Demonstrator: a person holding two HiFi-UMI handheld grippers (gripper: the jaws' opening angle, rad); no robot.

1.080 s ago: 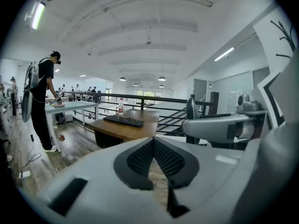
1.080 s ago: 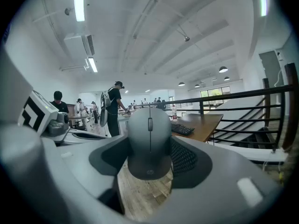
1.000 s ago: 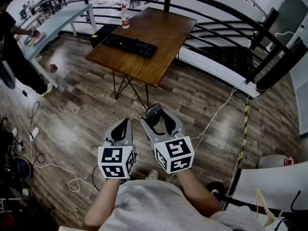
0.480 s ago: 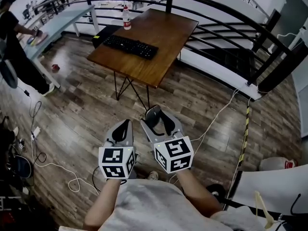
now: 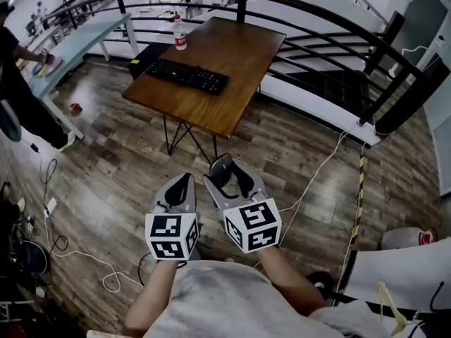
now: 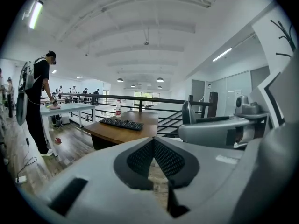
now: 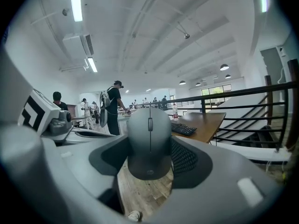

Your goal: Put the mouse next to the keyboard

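A grey mouse [image 7: 149, 141] is held upright between the jaws of my right gripper [image 5: 230, 177], which is shut on it; the mouse [image 5: 222, 170] shows dark in the head view. My left gripper [image 5: 180, 187] hangs beside it, shut with nothing in it; its pads [image 6: 161, 157] meet. Both are above the wooden floor, short of the brown table [image 5: 239, 55]. The black keyboard [image 5: 187, 75] lies near the table's left edge, far ahead of both grippers. It appears small in the left gripper view as the keyboard [image 6: 121, 123] and in the right gripper view as the keyboard [image 7: 182, 129].
A water bottle [image 5: 180, 33] stands at the table's far left corner. A black railing [image 5: 331, 27] runs behind and to the right of the table. A person [image 5: 17, 90] stands at a pale bench on the left. Cables [image 5: 317, 167] lie on the floor.
The table and keyboard have shifted slightly in the head view as I move; both grippers keep their pose and the mouse stays held.
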